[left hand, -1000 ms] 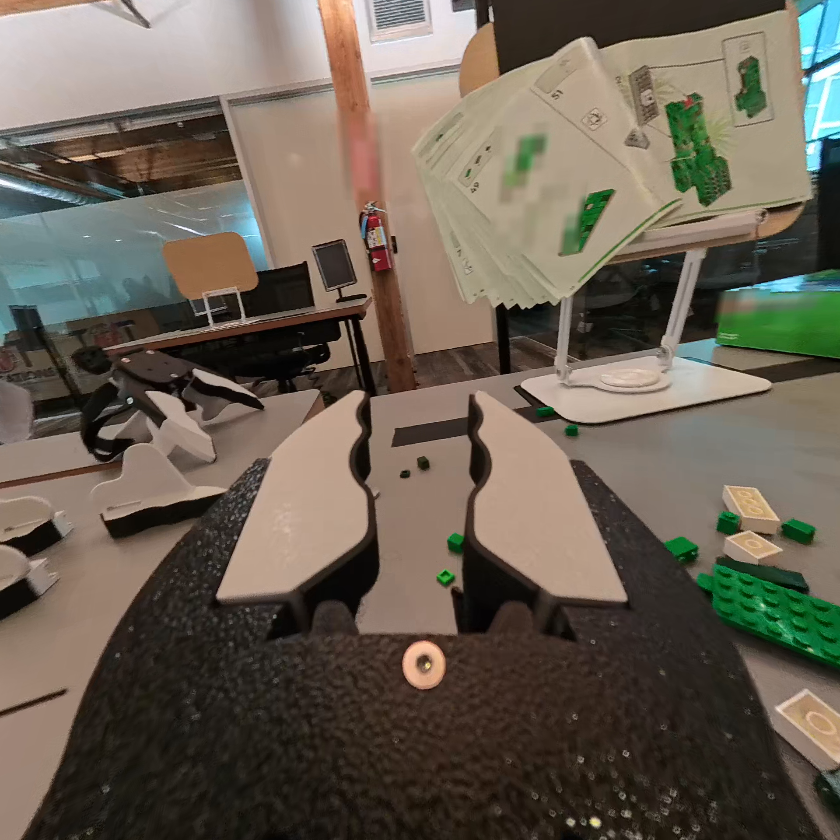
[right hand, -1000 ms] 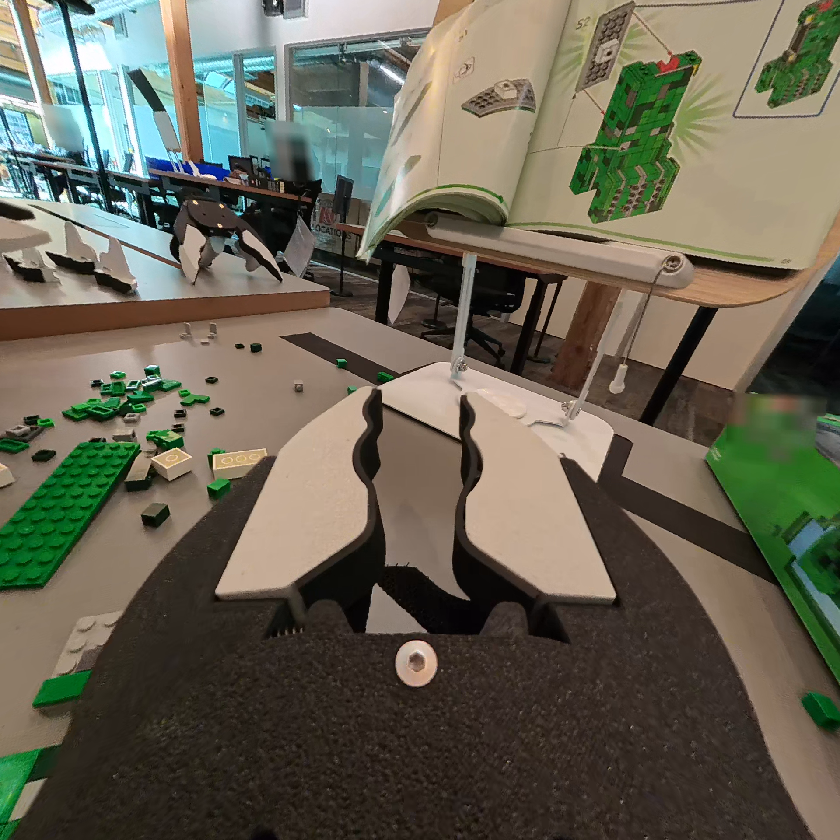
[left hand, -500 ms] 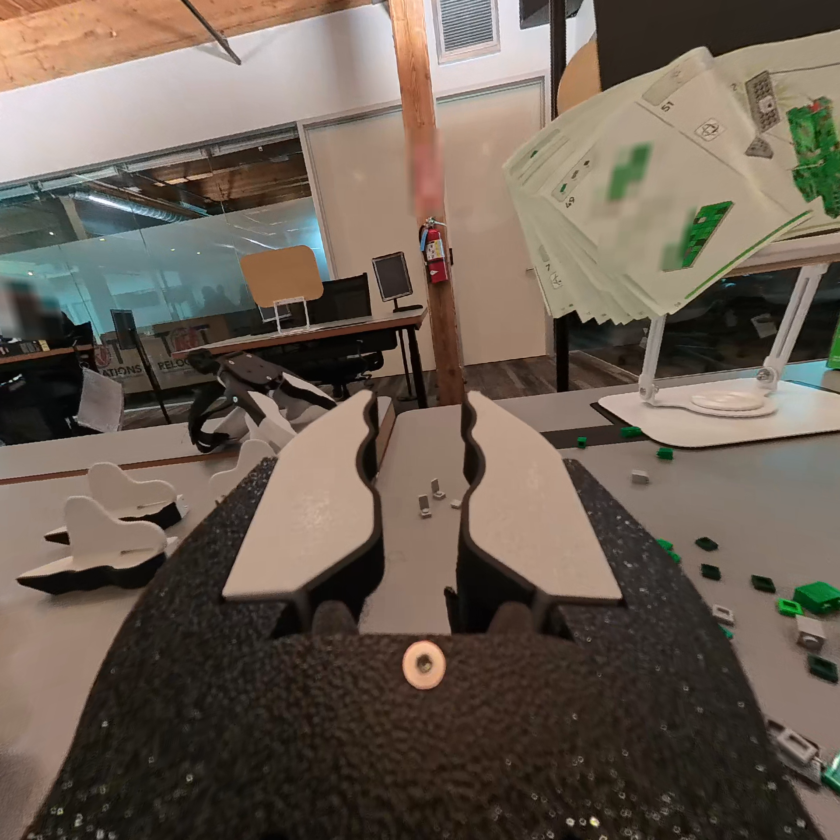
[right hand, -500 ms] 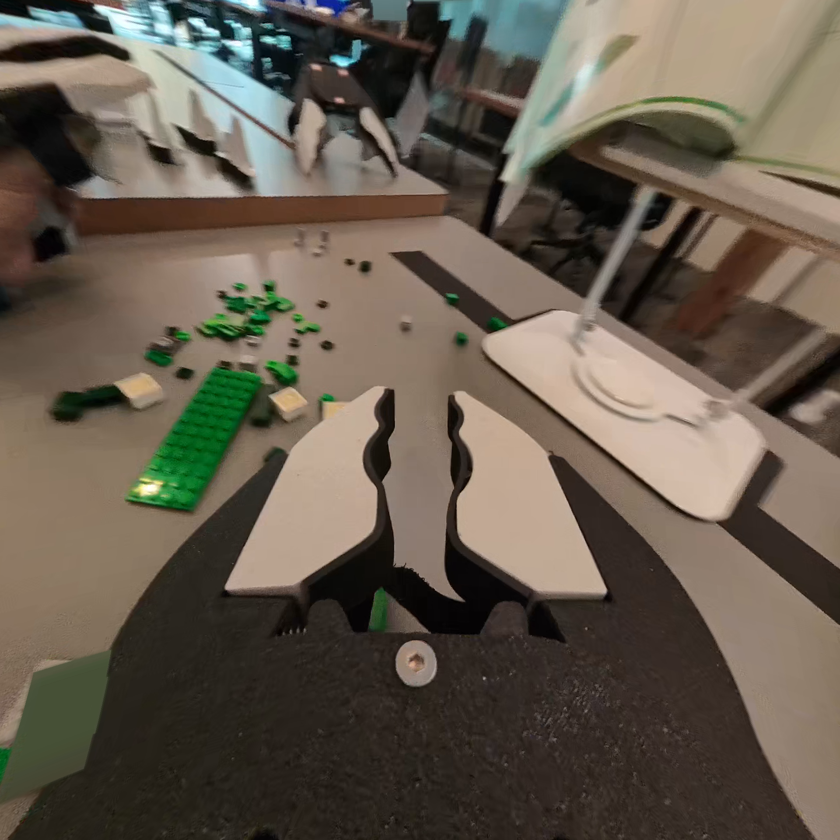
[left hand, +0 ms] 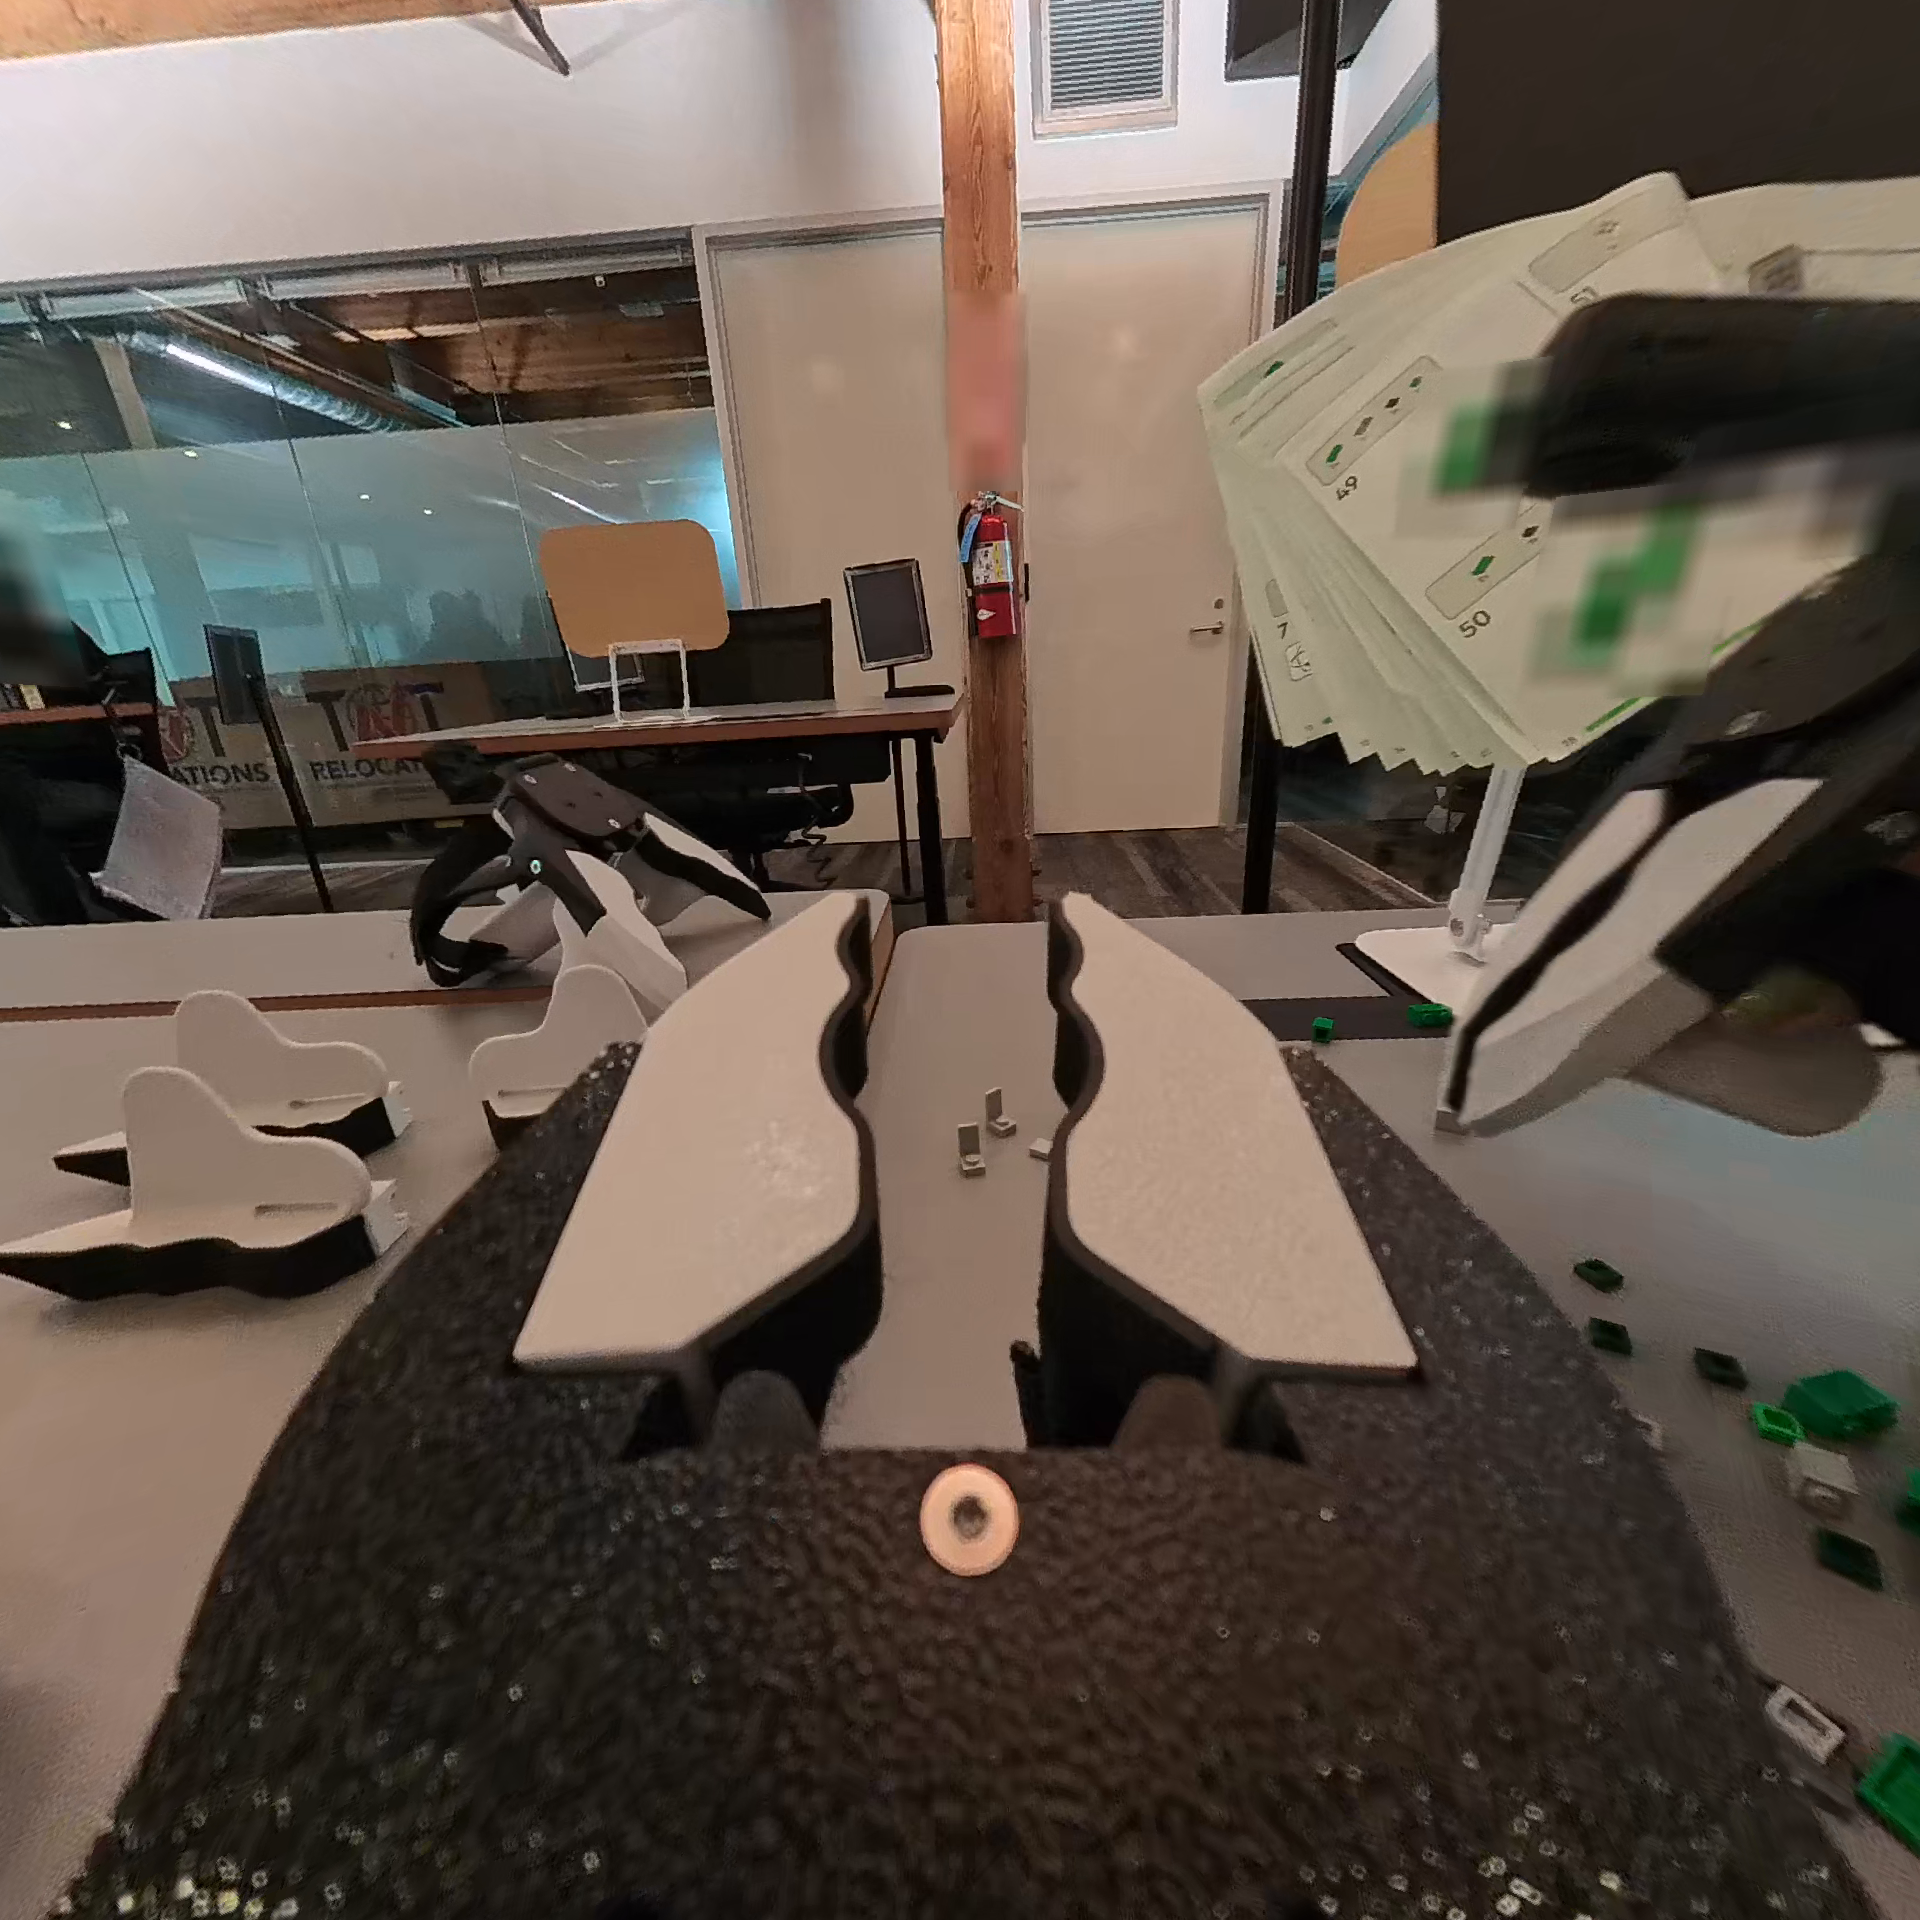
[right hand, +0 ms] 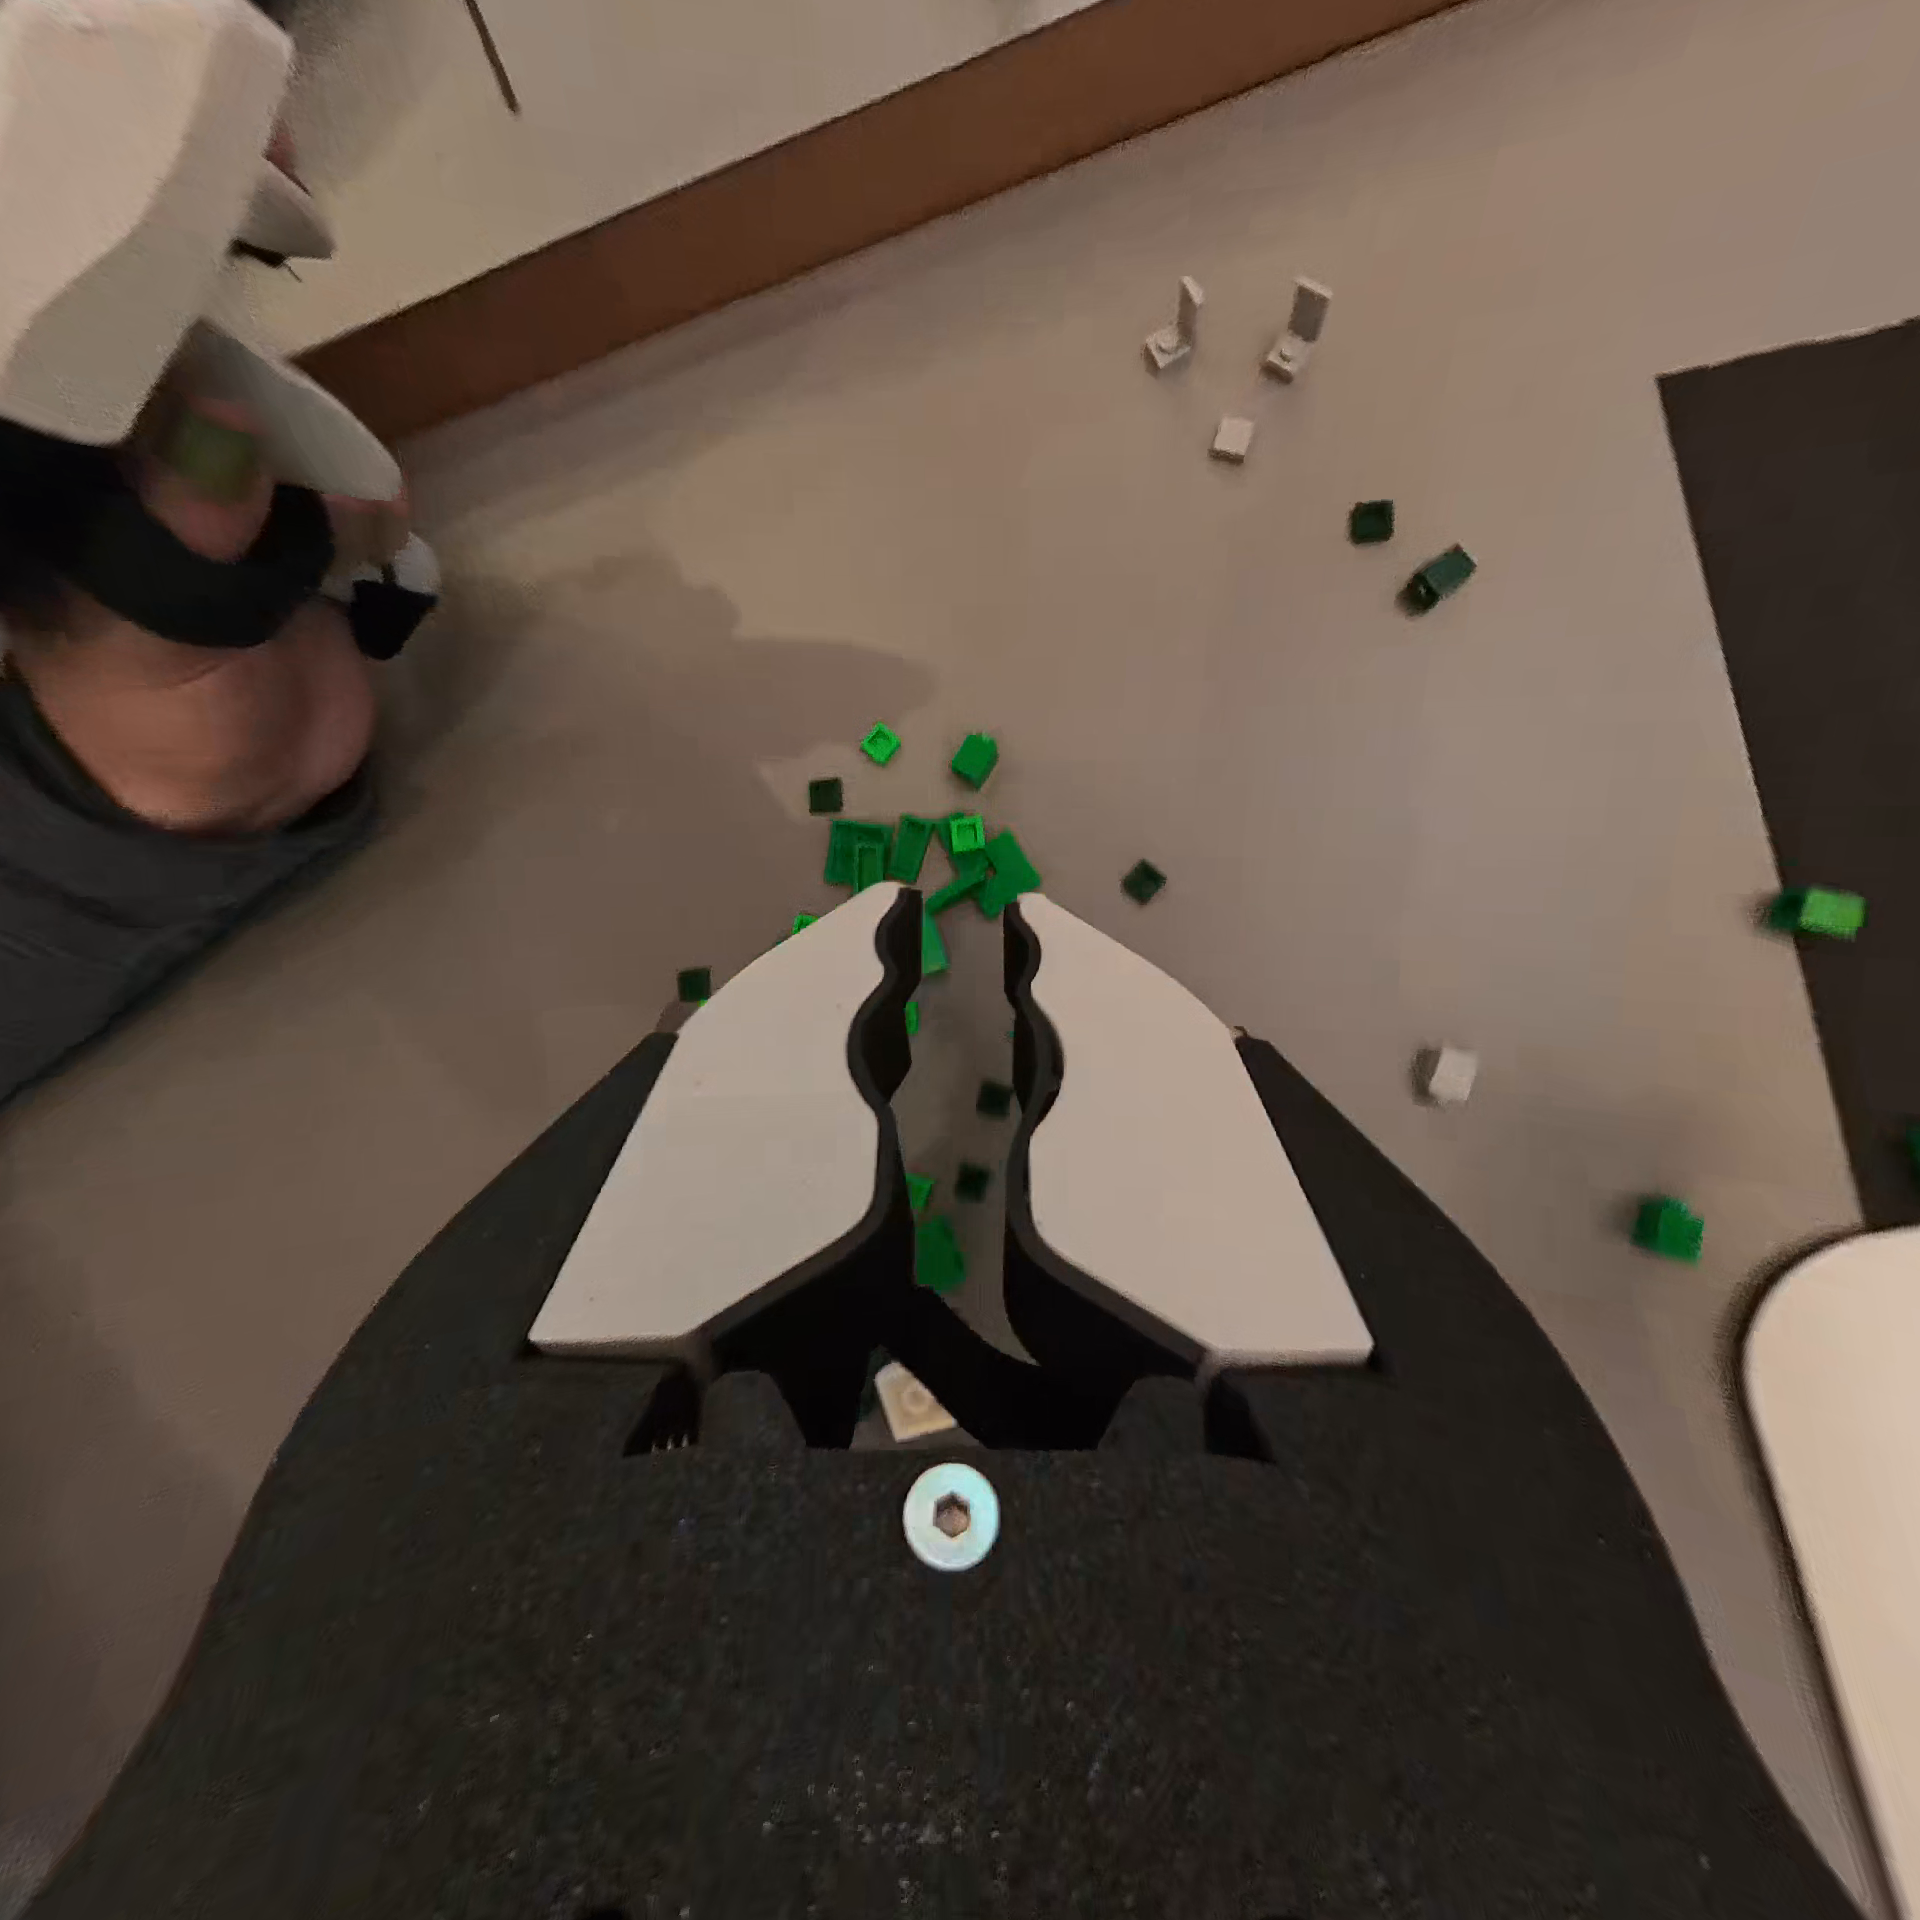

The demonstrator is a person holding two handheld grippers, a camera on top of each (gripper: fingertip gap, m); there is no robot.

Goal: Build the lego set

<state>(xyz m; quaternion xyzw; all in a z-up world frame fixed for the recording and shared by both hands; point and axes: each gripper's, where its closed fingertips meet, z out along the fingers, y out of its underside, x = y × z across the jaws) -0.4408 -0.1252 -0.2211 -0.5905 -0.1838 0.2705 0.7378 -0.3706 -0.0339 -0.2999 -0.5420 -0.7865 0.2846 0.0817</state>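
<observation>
1. Two handheld grippers over a grey table [left hand: 260, 1455] littered with small bricks. The left gripper [left hand: 956, 925] sits level above the table with its jaws parted and nothing between the pads, just bare tabletop showing through the gap.
2. Closest to the left gripper are three little grey bracket pieces [left hand: 987, 1127], sitting on the table out ahead of the fingers and seen through the gap. Not touching anything.
3. The right gripper [right hand: 961, 909] points steeply down at the table, jaws only narrowly apart. The pads aren't pressing on anything; it's hovering right over a pile of green bricks [right hand: 930, 852], and a few loose green bits show through the slot lower down.
4. From the left wrist view the right gripper comes in from the right side, tips angled down toward the table, gap looking like a thin dark slit.
5. Off to the right of it: a white brick [right hand: 1444, 1073], a couple of scattered dark green studs [right hand: 1439, 579], and a black strip [right hand: 1818, 727] across the table.
6. An open instruction booklet [left hand: 1403, 540] fans out on a white stand [left hand: 1475, 862] at the back right.
7. Spare white gripper fingers [left hand: 208, 1195] and another gripper [left hand: 582, 862] sit on the left and on the next table.
8. A hand [right hand: 208, 686] in a dark sleeve grips the left unit.
</observation>
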